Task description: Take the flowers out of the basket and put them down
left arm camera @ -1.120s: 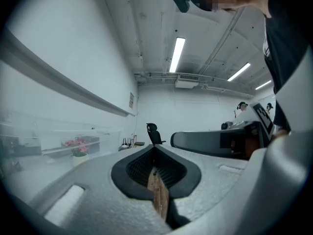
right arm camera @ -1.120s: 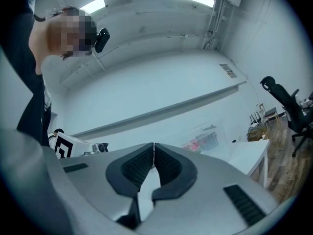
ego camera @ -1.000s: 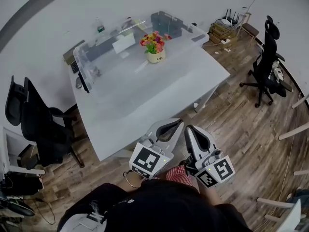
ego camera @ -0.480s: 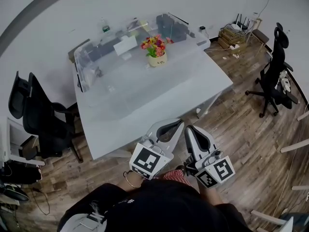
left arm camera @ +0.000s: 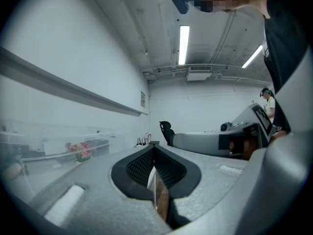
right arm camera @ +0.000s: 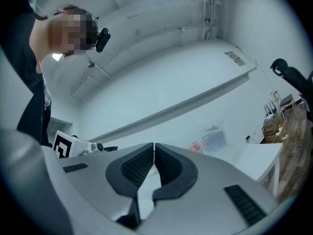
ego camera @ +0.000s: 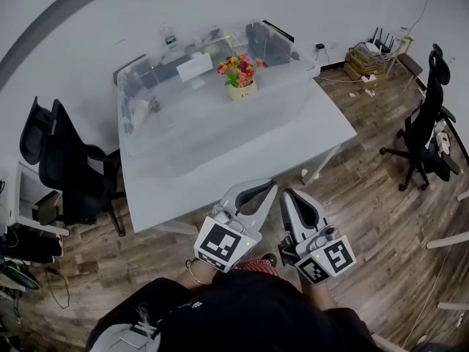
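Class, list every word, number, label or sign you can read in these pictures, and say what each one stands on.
No text here can be read.
The wall sign in the left gripper view is too small to read.
The wall label in the right gripper view is blurred and unreadable.
The cubes on the left gripper and right gripper carry black-and-white square markers, which are patterns only, with no letters.

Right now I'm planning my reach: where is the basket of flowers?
In the head view, the basket of flowers stands at the white table's far end near the wall, just right of a white card.
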`<state>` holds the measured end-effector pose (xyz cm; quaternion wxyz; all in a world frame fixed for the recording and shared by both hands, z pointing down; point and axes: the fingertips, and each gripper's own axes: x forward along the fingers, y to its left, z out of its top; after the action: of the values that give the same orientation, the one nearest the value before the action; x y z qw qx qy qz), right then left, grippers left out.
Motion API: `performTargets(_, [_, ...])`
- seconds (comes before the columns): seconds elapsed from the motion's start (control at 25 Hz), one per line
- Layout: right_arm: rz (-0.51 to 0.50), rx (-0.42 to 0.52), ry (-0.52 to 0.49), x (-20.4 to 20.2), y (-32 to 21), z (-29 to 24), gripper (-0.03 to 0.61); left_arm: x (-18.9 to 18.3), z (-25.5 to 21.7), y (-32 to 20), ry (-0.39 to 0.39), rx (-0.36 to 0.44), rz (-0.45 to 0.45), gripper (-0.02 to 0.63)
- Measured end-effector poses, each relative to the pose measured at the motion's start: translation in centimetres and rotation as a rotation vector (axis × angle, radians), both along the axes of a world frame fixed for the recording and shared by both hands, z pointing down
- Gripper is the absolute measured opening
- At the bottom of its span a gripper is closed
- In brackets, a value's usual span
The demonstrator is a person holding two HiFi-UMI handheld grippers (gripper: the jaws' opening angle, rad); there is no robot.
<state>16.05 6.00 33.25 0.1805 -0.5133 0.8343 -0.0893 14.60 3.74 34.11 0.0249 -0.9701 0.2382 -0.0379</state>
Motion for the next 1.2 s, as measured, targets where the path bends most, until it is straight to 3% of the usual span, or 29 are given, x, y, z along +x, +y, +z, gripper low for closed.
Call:
performTargets(0.44, [-0.039,0.028,-0.022,2.7,0.1,0.0,0.014,2.6,-0.2,0.0,-0.011,0.015,-0.046,0.002])
performTargets(0.76, [-0.028,0.064,-0.026,5.4,0.4,-0.7,0.013,5.6,-0.9,0.4,0.004,0.017,-0.03,0.002])
performTargets(1.2, [-0.115,0.058,-0.008,3.6,-1.9,-0.1,0.014,3.6,-0.6,-1.5,-0.021,0.037,-0.11,0.002])
